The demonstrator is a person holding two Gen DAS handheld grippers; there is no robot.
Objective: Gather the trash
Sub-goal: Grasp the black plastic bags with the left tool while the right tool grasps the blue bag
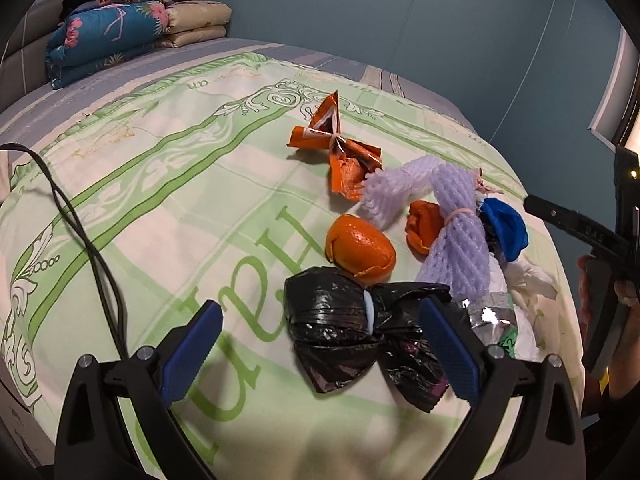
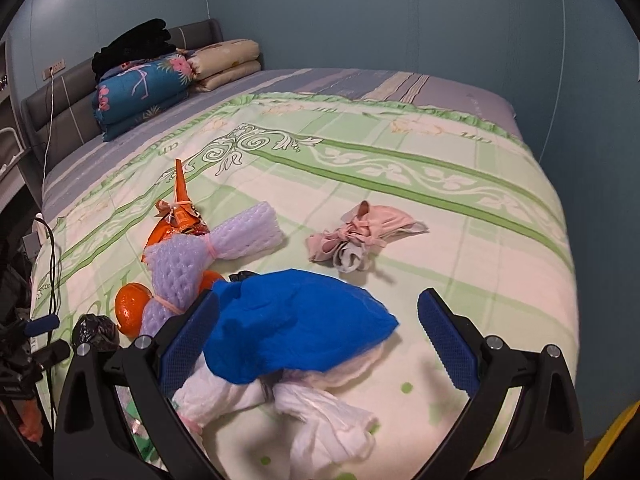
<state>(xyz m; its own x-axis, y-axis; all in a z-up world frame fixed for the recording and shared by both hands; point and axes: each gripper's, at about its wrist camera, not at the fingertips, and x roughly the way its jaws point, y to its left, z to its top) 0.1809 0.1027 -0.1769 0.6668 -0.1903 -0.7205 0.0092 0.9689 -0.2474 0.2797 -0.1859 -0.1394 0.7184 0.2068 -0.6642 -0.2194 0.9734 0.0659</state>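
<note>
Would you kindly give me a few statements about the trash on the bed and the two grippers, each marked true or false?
1. The left gripper is open, with the black plastic bag lying between its fingers. True.
2. The right gripper is shut on the blue wrapper. False: its fingers stand wide apart and the wrapper lies on the bed between them.
3. An orange peel lies just beyond the black plastic bag. True.
4. The pink cloth sits on top of the folded blankets. False: it lies alone on the green bedspread, far from the blankets at the headboard.
5. The purple foam netting is tied with a rubber band. True.
</note>
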